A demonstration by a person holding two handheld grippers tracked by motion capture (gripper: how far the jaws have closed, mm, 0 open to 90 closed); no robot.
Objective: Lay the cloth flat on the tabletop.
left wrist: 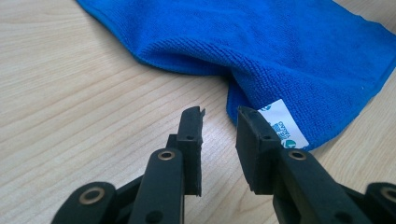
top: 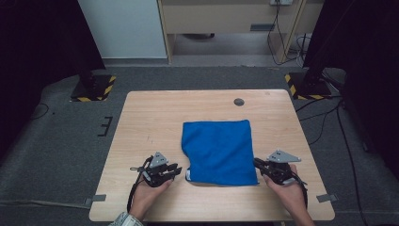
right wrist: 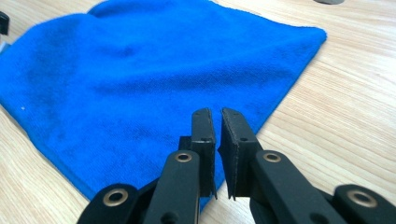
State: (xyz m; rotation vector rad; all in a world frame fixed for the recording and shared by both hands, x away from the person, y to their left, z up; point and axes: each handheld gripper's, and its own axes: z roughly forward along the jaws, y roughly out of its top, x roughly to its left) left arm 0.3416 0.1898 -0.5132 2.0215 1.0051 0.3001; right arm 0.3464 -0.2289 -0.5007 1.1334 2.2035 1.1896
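Blue cloth (top: 219,151) lies flat on the counter (top: 150,117), folded, roughly square, slightly longer front to back than across. All places below are given relative to the cloth.

Left gripper (top: 175,170) sits just off the cloth's near left corner, pointing across at it. In the left gripper view this gripper (left wrist: 220,116) has its jaws apart with bare wood between them; the white label (left wrist: 282,129) at that corner lies just beyond the right-hand jaw tip, and the hem rises in a small fold there. Nothing is held; state: released, jaws narrowed but not closed.

Right gripper (top: 258,163) is at the cloth's near right corner, at its edge. In the right gripper view the gripper (right wrist: 215,113) shows its jaws almost together, with a thin slit left between them, and the cloth's near edge runs beneath the jaw bases. Whether fabric is pinched at the tips cannot be told from these pictures; jaws read as clenched.

Relation that matters: both near corners lie straight ahead of their own grippers, one per side, so each hand is nearer its own corner. Judgement: the left gripper needs a short advance toward the label corner before it can pinch.

Surroundings: a dark round cap (top: 239,101) sits in the counter beyond the cloth's far edge, well apart. Nothing stands between grippers and cloth.
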